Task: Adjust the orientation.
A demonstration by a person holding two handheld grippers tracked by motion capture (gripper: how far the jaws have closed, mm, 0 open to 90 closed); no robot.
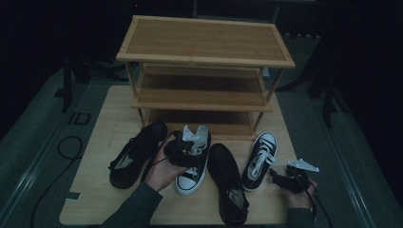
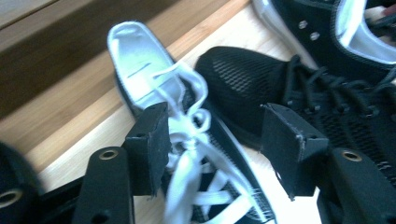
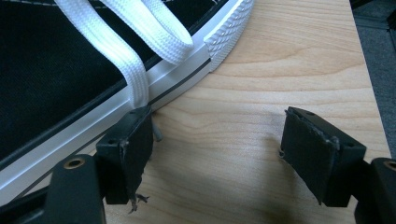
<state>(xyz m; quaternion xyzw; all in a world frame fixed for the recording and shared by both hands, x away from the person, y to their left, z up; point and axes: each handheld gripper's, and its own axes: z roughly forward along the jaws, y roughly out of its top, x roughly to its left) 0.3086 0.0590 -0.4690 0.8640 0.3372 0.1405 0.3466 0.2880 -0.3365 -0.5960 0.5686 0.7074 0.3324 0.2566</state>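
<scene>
Work in hand: the person is sorting four shoes lying on the counter (image 1: 102, 142) in front of a wooden shoe rack (image 1: 204, 71), presumably to put them on its shelves.
Left gripper (image 1: 183, 148): it is hovering over the black-and-white sneaker (image 1: 195, 164), which is lying near the middle of the counter with its toe pointing at the near edge. The jaws are standing wide, one on each side of the laces and tongue, with nothing pressed between them; I judge this to be a release, or a line-up for a fresh grip.
Right gripper (image 1: 285, 178): it is waiting by the counter's near right corner, jaws spread wide over bare wood, holding nothing. Its left jaw is sitting just beside the white sole of the second sneaker (image 1: 259, 161), probably parked ready for that shoe.
Black shoes: one (image 1: 135, 154) is lying toward the left edge, the other (image 1: 228, 183) between the two sneakers, so the pairs are mixed.
Rack: it is standing along the far edge, its shelves bare.
</scene>
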